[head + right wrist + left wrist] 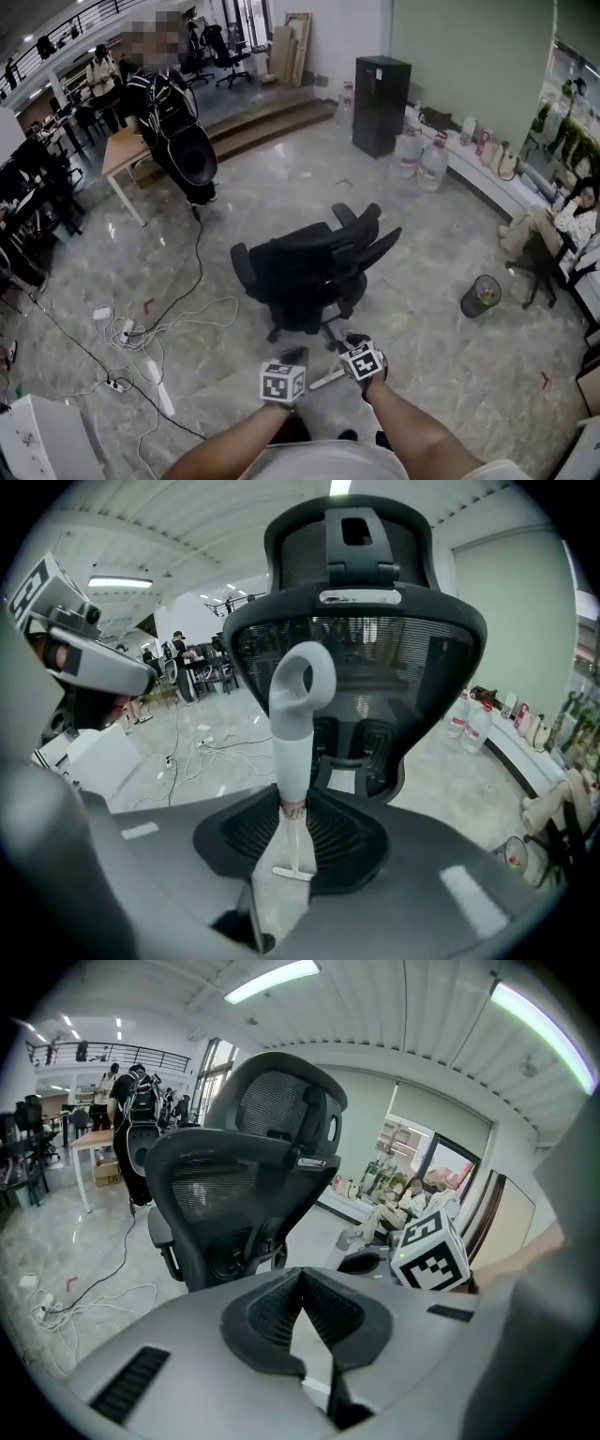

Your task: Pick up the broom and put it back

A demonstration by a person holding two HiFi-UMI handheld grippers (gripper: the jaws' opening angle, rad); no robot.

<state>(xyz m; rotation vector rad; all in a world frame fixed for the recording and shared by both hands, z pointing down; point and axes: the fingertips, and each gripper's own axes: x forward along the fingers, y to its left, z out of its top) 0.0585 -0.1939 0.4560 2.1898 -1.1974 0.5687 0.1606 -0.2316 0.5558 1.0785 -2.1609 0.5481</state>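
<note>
Office chair (375, 658) beyond, right hand-held gripper (292, 803) clamps broom (298, 714).

The head view is dim and flat, lit from overhead, with a pale sheen on the glossy floor (281, 178), brighter daylight at the far right window (572, 98), and straight lines bowing toward the edges. Both gripper views are strongly fisheyed inside black corners, and their ceiling lamps (272, 981) are blown out to white glare. There the chair (375, 658) is a dark, fairly sharp mass and the pale broom (298, 724) is crisp, while the near bodies of the left gripper (300, 1274) and right gripper (292, 803) are a soft grey blur.
</note>
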